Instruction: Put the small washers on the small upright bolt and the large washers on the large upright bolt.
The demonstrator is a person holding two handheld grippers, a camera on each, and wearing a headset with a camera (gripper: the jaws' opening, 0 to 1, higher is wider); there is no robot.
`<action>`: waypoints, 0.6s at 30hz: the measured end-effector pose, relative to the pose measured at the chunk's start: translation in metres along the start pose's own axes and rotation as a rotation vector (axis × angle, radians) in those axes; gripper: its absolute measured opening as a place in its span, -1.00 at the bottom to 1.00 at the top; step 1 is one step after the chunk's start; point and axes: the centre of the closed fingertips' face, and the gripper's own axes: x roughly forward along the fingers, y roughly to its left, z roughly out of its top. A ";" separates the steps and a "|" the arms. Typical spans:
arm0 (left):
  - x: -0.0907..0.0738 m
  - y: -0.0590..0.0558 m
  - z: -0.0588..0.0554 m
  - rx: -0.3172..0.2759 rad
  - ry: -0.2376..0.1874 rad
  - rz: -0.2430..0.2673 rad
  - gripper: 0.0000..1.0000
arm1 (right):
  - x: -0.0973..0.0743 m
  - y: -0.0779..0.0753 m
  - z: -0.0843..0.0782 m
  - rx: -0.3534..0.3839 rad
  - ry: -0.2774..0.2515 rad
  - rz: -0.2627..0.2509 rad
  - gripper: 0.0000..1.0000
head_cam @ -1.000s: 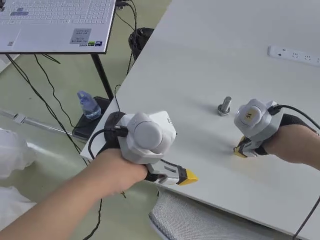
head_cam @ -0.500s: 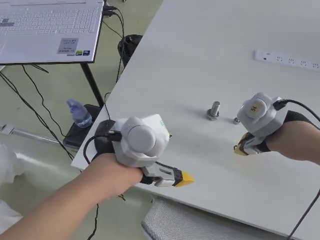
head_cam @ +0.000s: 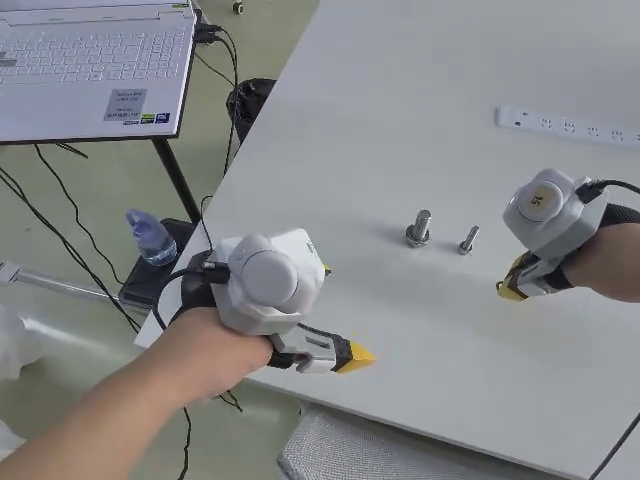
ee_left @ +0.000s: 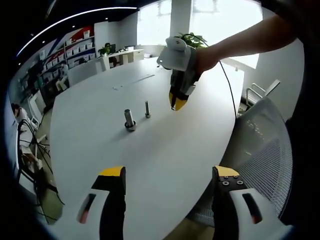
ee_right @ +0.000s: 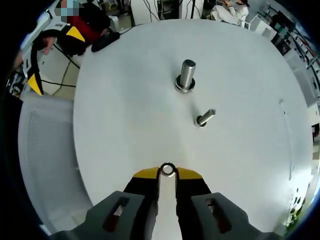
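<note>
The large bolt (head_cam: 418, 228) stands upright on the white table (head_cam: 400, 110), and the small bolt (head_cam: 468, 239) stands just right of it. My right gripper (head_cam: 512, 290) hovers to the right of both bolts, shut on a thin metal washer (ee_right: 168, 169) held at its tips. From there the large bolt (ee_right: 185, 75) and the small bolt (ee_right: 205, 118) lie ahead of the jaws. At the table's near edge my left gripper (head_cam: 355, 355) is open and holds nothing. In its own view the left gripper (ee_left: 170, 172) faces the large bolt (ee_left: 129, 120), the small bolt (ee_left: 147, 109) and the right gripper (ee_left: 177, 100).
A white power strip (head_cam: 560, 127) lies at the far right of the table. Off the table to the left are a laptop (head_cam: 90, 60) on a stand, cables and a water bottle (head_cam: 150, 235) on the floor. A mesh chair (head_cam: 330, 450) sits below the near edge.
My right gripper has moved right, away from the bolts, and the small bolt it hid now shows. The left gripper has hardly moved. The head camera has shifted.
</note>
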 end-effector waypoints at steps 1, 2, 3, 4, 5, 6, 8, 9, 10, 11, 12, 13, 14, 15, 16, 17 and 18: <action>0.000 0.000 0.000 -0.001 -0.001 -0.001 0.39 | -0.001 -0.001 0.000 0.003 0.000 0.000 -0.77; 0.000 0.000 0.000 -0.002 -0.001 -0.001 0.39 | -0.002 -0.003 0.001 0.006 -0.002 0.000 -0.77; 0.000 -0.001 0.000 -0.002 -0.001 -0.001 0.39 | -0.002 -0.003 0.001 0.005 -0.002 -0.002 -0.77; 0.000 -0.001 0.000 -0.002 -0.001 -0.002 0.39 | -0.003 -0.005 0.001 0.002 0.001 -0.004 -0.77; 0.000 -0.001 -0.001 -0.002 -0.001 -0.002 0.39 | -0.004 -0.007 0.001 0.001 0.002 -0.004 -0.77; 0.000 -0.001 0.000 -0.001 -0.001 -0.002 0.39 | -0.005 -0.008 0.002 0.001 0.004 -0.004 -0.77; 0.000 -0.001 0.000 -0.004 -0.004 -0.002 0.39 | -0.007 -0.012 0.003 -0.001 0.006 -0.007 -0.77; 0.000 -0.002 0.001 -0.005 -0.004 -0.002 0.39 | -0.008 -0.014 0.004 -0.014 0.015 -0.008 -0.77; 0.000 -0.002 0.001 -0.003 -0.003 -0.003 0.39 | -0.009 -0.017 0.005 -0.020 0.015 -0.014 -0.77; 0.001 -0.002 0.001 -0.002 -0.003 -0.004 0.39 | -0.012 -0.020 0.007 -0.020 0.012 -0.017 -0.77; 0.001 -0.002 0.000 -0.001 -0.002 -0.004 0.39 | -0.013 -0.022 0.009 -0.017 0.007 -0.017 -0.77; 0.001 -0.002 0.000 -0.002 -0.002 -0.004 0.39 | -0.015 -0.024 0.010 -0.016 0.004 -0.019 -0.77; 0.001 -0.002 0.000 -0.003 -0.001 -0.004 0.38 | -0.016 -0.026 0.012 -0.016 0.001 -0.023 -0.77; 0.002 -0.003 0.000 -0.004 -0.002 -0.005 0.38 | -0.017 -0.028 0.014 -0.016 -0.003 -0.027 -0.77; 0.002 -0.003 0.000 -0.003 -0.002 -0.005 0.38 | -0.017 -0.030 0.015 -0.018 -0.004 -0.029 -0.77; 0.002 -0.003 0.000 -0.002 -0.003 -0.007 0.38 | -0.018 -0.031 0.016 -0.019 -0.004 -0.031 -0.77; 0.001 -0.003 0.000 -0.003 -0.004 -0.007 0.38 | -0.018 -0.034 0.018 -0.027 -0.002 -0.034 -0.77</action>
